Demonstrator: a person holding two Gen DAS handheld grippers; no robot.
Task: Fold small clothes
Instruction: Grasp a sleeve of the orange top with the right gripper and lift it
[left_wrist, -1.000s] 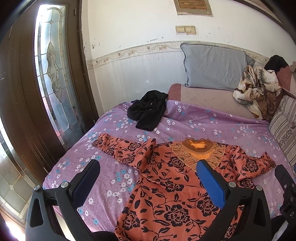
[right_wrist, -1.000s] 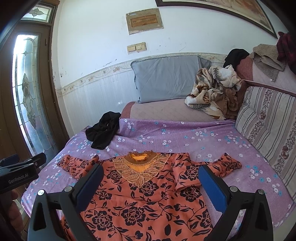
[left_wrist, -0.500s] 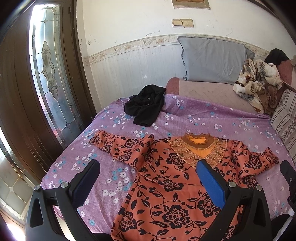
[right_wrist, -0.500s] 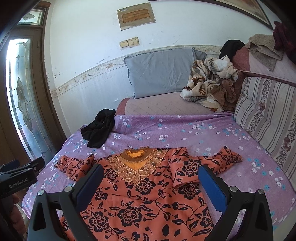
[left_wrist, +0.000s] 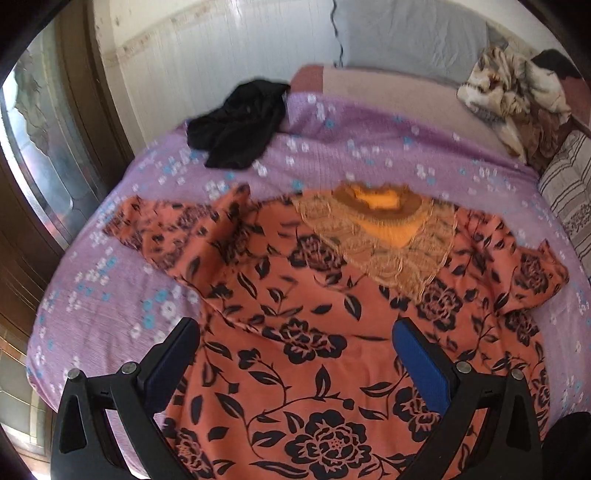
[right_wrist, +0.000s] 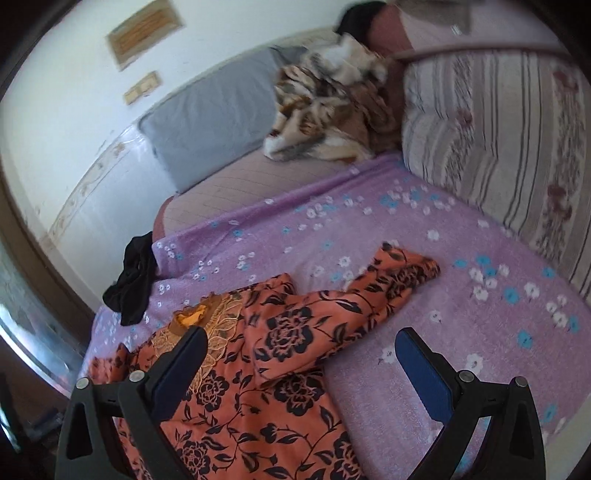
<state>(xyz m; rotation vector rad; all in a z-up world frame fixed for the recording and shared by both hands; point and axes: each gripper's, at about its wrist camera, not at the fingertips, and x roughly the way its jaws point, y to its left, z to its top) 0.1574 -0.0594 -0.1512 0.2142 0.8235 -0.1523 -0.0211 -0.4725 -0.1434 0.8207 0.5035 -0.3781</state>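
An orange top with black flowers (left_wrist: 314, 314) lies spread face up on the purple bedspread (left_wrist: 92, 314), its lace collar (left_wrist: 380, 206) toward the pillows. My left gripper (left_wrist: 295, 354) hovers open above the top's lower body, holding nothing. In the right wrist view the same top (right_wrist: 258, 387) fills the lower left, and its right sleeve (right_wrist: 369, 291) stretches out across the bedspread (right_wrist: 480, 295). My right gripper (right_wrist: 299, 365) is open over the shoulder and sleeve, tilted toward the right side of the bed, with nothing between its fingers.
A crumpled black garment (left_wrist: 240, 122) lies at the bed's far left. A grey pillow (right_wrist: 210, 118) leans on the wall, a brown patterned blanket (right_wrist: 332, 107) is heaped at the back right, and a striped cushion (right_wrist: 498, 147) lines the right side. A glazed door (left_wrist: 40, 147) stands left.
Both grippers have moved forward and lower over the top. The right gripper has swung right and tilted, so the right sleeve now sits ahead of it. Both stayed open.
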